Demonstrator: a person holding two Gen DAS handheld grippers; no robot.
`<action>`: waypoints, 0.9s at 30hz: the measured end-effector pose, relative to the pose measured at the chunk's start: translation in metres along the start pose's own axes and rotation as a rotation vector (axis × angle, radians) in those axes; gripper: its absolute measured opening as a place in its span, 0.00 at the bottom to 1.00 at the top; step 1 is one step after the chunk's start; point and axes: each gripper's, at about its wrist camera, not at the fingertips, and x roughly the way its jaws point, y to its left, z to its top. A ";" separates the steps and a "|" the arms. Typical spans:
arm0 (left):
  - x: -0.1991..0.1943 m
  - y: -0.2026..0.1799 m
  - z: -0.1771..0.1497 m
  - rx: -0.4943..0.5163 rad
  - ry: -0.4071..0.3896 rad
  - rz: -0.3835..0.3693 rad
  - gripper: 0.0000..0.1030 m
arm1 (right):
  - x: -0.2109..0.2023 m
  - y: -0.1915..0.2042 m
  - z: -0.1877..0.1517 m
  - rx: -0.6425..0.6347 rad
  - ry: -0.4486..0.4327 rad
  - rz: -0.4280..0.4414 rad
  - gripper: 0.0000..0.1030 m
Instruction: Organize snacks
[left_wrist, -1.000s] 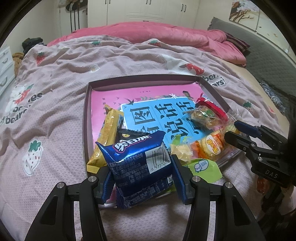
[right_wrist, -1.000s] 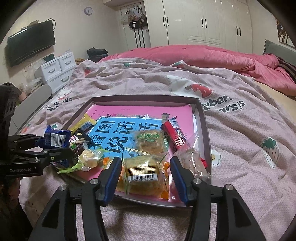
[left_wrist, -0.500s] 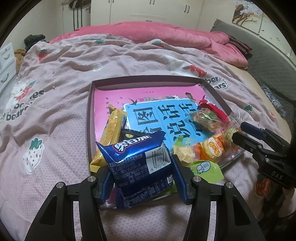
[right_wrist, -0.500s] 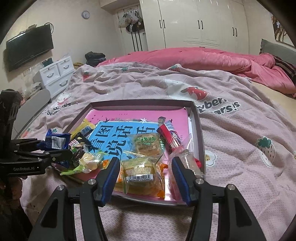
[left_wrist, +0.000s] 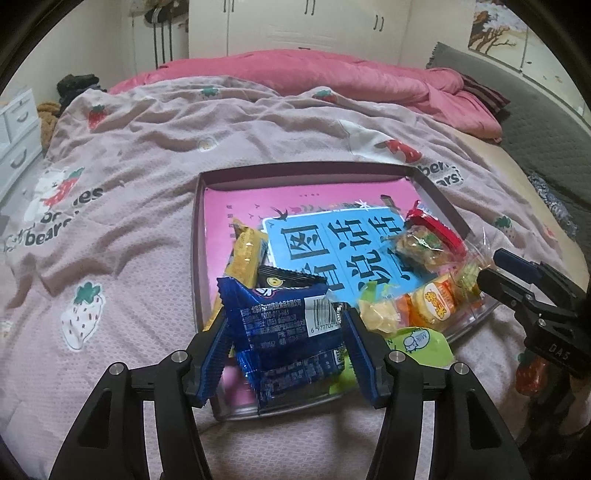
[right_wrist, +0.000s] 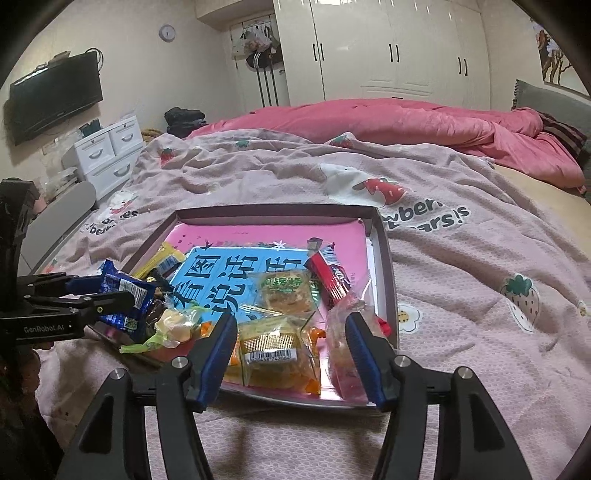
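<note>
A shallow tray (left_wrist: 306, 171) (right_wrist: 273, 212) with a pink and blue printed sheet lies on the bed and holds several snack packets. The jaws of my left gripper (left_wrist: 286, 314) (right_wrist: 110, 295) are opening around a blue biscuit packet (left_wrist: 284, 325) (right_wrist: 118, 288), which sags onto the tray's near left corner. My right gripper (right_wrist: 291, 319) (left_wrist: 489, 266) is opening too. It straddles a yellow cake packet (right_wrist: 275, 347) at the tray's near right, and its pads stand off it. A clear packet of reddish snack (right_wrist: 343, 343) lies by its right finger. A red stick (right_wrist: 330, 277) and a yellow bar (left_wrist: 245, 258) also lie in the tray.
A pale pink strawberry-print blanket (left_wrist: 140, 206) covers the bed around the tray. A bunched pink quilt (right_wrist: 406, 122) lies at the back. A green wrapper (left_wrist: 421, 343) hangs over the tray's front rim. White drawers (right_wrist: 107, 155) stand far left, a grey headboard (left_wrist: 535, 122) at right.
Both pairs of jaws have spread a little. The blue packet has tipped away from the left camera, hiding its logo face, and settled lower onto the tray. The yellow cake packet stays put.
</note>
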 end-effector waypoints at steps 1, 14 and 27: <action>0.000 0.001 0.000 -0.005 0.001 0.000 0.59 | -0.001 0.000 0.000 0.000 -0.003 -0.002 0.59; -0.028 0.004 0.005 -0.043 -0.054 0.004 0.68 | -0.023 -0.006 0.002 0.039 -0.060 -0.053 0.70; -0.062 -0.023 -0.033 -0.048 -0.021 0.000 0.75 | -0.065 0.009 -0.018 0.115 -0.024 -0.114 0.81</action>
